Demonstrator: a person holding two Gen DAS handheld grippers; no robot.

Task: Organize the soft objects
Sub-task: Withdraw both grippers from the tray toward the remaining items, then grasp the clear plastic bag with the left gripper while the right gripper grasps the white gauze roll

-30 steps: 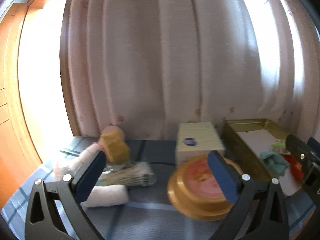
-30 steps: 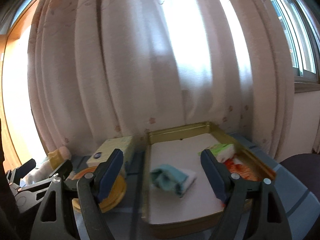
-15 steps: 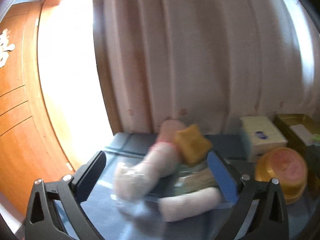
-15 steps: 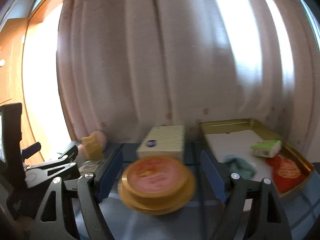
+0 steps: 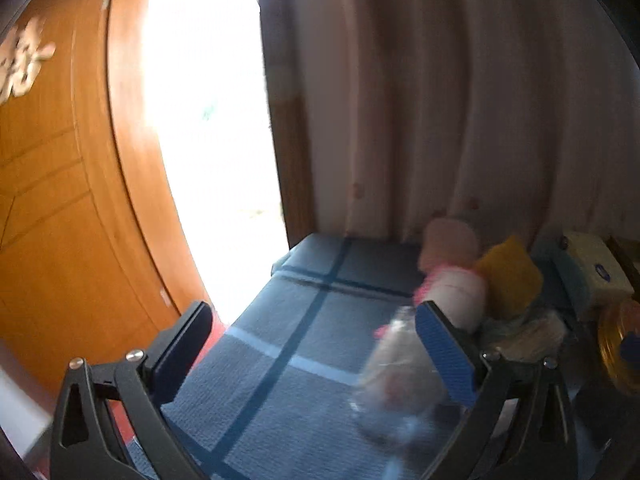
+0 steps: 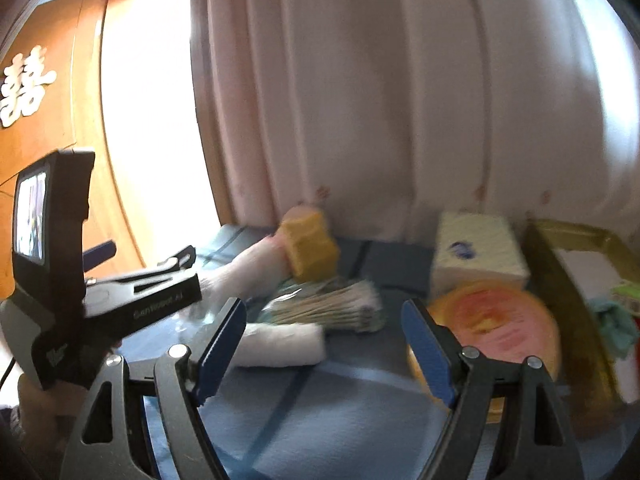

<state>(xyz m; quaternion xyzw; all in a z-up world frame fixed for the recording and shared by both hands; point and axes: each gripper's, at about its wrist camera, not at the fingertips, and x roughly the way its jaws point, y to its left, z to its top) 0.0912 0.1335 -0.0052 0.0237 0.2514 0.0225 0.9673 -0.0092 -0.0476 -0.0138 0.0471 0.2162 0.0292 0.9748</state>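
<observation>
Barely started, I'd say: only a teal cloth (image 6: 614,326) sits in the gold metal tray (image 6: 560,248). The yellow sponge block (image 6: 310,248), rolled white towel (image 6: 280,346) and pink-and-white soft roll (image 5: 454,280) lie on the blue checked bench (image 6: 320,408). Left gripper (image 5: 316,344) and right gripper (image 6: 324,344) are both wide open, holding nothing.

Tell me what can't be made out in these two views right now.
- Clear plastic wrapper, left wrist view: motion-blurred, contents unreadable.
- Gold tray, right wrist view: cut off by the right edge.
- Teal cloth in the tray: blurred.
- Tissue box logo: too small.
</observation>
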